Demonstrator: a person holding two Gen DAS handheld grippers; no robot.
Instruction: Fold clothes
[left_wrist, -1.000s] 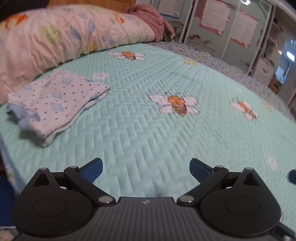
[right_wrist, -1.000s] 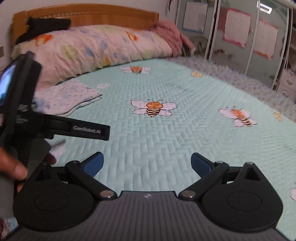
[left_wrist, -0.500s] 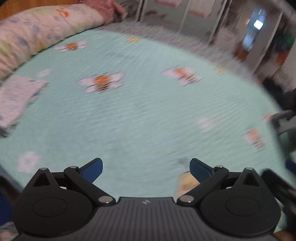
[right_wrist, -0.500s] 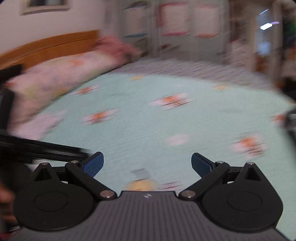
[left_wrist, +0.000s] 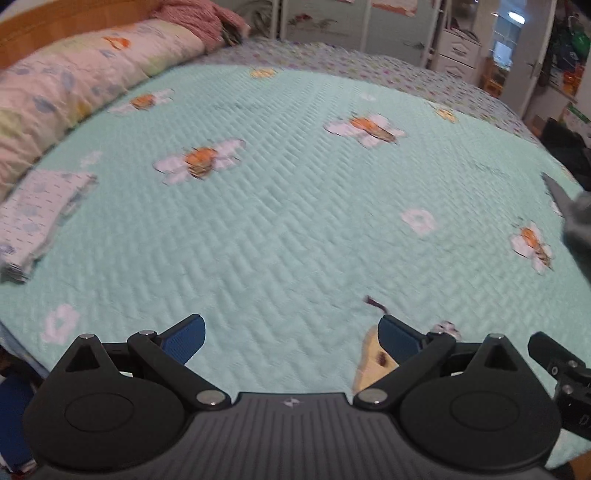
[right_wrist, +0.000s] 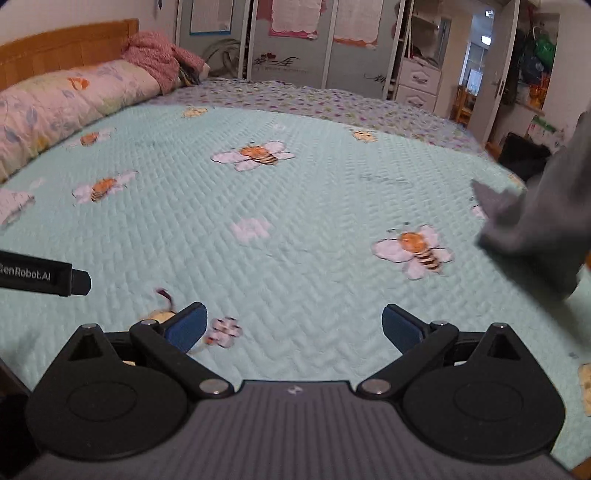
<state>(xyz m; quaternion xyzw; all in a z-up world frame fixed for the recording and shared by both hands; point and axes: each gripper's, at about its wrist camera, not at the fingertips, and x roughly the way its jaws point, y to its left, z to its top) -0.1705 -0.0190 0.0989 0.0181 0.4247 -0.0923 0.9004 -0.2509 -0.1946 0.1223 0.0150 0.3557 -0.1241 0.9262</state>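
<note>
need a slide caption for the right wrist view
Open right hand-held gripper over the bee-print bedspread, with a grey garment at the right edge.

Bee-print quilt, rolled floral duvet, wooden headboard, wardrobe doors

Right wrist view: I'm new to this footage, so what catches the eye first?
The mint-green quilted bedspread with embroidered bees fills the frame. A grey cloth garment hangs in at the right edge, above the bedspread. Far left lies a folded white dotted cloth, and the open right claw holds nothing.
</note>
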